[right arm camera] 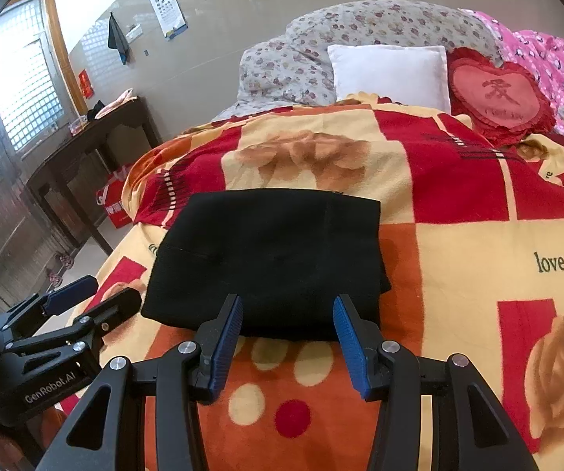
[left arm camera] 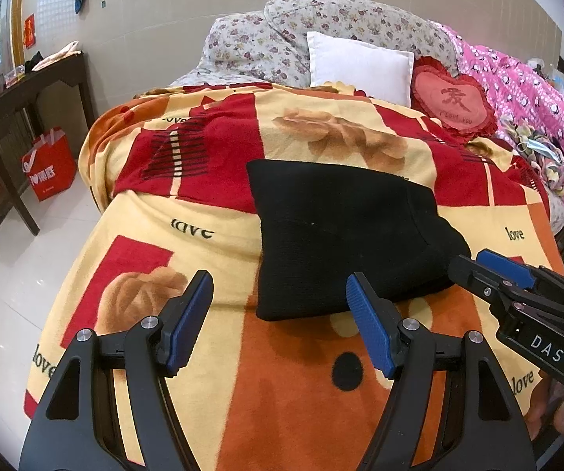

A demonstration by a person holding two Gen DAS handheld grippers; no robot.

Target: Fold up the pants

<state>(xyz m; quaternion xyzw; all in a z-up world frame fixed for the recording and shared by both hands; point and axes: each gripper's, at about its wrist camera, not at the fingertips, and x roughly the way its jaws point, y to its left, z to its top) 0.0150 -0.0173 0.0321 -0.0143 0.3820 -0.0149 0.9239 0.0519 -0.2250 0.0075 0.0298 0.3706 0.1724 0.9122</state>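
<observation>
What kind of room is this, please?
Most likely a home bedroom: the black pants lie folded on a bed with a patterned blanket, a white pillow at its head, and a dark wooden side table.

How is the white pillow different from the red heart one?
The plain white square pillow has straight edges; the red heart-shaped cushion has a frilly ruffle. The white pillow is blank; the heart cushion carries a Chinese character. Both lean at the head of the bed against the flowered quilt, side by side.

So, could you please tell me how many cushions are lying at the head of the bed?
2: a white cushion against the flowered quilt, and a red heart cushion touching its right side. Others may be hidden.
</observation>
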